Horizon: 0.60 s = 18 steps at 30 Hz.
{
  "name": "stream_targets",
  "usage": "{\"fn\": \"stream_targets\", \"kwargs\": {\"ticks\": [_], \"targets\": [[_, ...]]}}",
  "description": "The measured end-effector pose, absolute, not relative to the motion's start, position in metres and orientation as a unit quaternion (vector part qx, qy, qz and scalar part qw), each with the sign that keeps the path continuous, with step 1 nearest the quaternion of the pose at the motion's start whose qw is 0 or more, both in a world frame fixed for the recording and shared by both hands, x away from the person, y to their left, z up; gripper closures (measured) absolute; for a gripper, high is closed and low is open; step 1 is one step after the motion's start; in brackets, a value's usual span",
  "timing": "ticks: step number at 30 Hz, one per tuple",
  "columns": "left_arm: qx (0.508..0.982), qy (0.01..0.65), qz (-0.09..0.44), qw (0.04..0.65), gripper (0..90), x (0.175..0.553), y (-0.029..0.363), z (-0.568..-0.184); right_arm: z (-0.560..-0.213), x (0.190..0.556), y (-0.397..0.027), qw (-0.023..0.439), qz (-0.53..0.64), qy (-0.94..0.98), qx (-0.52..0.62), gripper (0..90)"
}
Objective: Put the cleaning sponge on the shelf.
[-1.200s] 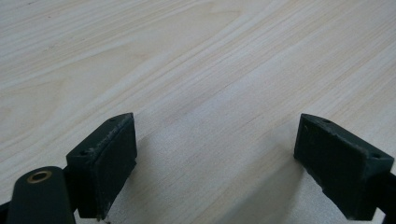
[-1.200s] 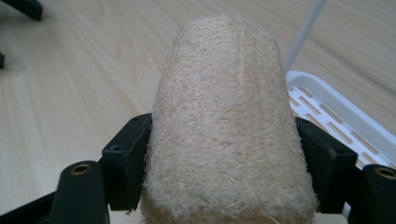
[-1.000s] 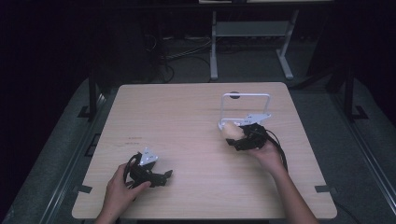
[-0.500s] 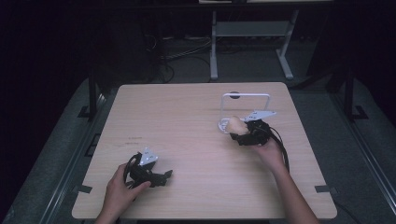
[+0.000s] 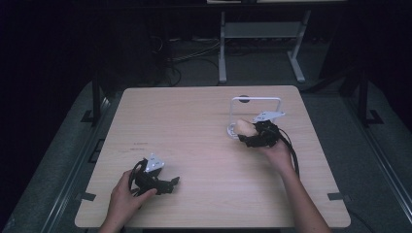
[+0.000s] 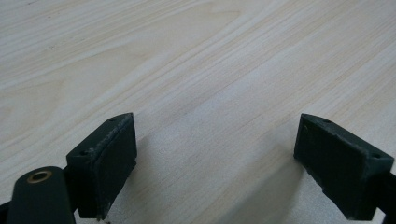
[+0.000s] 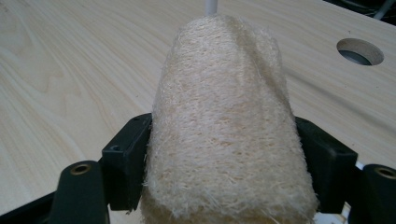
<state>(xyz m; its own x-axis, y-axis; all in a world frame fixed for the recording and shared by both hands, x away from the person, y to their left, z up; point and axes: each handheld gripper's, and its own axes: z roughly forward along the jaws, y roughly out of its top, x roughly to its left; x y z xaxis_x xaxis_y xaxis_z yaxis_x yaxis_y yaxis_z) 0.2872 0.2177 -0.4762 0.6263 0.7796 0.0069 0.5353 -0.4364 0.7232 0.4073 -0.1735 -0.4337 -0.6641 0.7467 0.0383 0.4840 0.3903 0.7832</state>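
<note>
My right gripper [image 5: 248,137] is shut on a beige loofah sponge [image 7: 224,126], squeezed between both black jaws and sticking out past them. In the high view the loofah sponge [image 5: 244,128] is held low over the right half of the table, just in front of a white wire stand [image 5: 256,100] with a round base [image 5: 231,131]. Near the front left, my left gripper [image 5: 170,183] rests on the table in the person's left hand. Its jaws stand wide apart over bare wood, with nothing between the fingers [image 6: 102,163].
The light wooden table [image 5: 194,126] has a round cable hole [image 7: 359,51] near its far right edge, behind the stand. Beyond the table lie a dark floor, cables and a white metal frame [image 5: 262,34].
My right gripper has carried the loofah a little farther from the person and to the right, closer to the white stand. The left gripper has stayed in place.
</note>
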Motion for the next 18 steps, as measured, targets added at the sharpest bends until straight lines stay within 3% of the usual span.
{"fn": "stream_targets", "kwargs": {"ticks": [18], "targets": [[0.83, 0.396, 0.173, 0.353, 12.5, 0.287, 0.218, -0.476, -0.45, 0.429, -0.17, 0.159, 0.388, 0.816, 0.398, 27.5]]}}
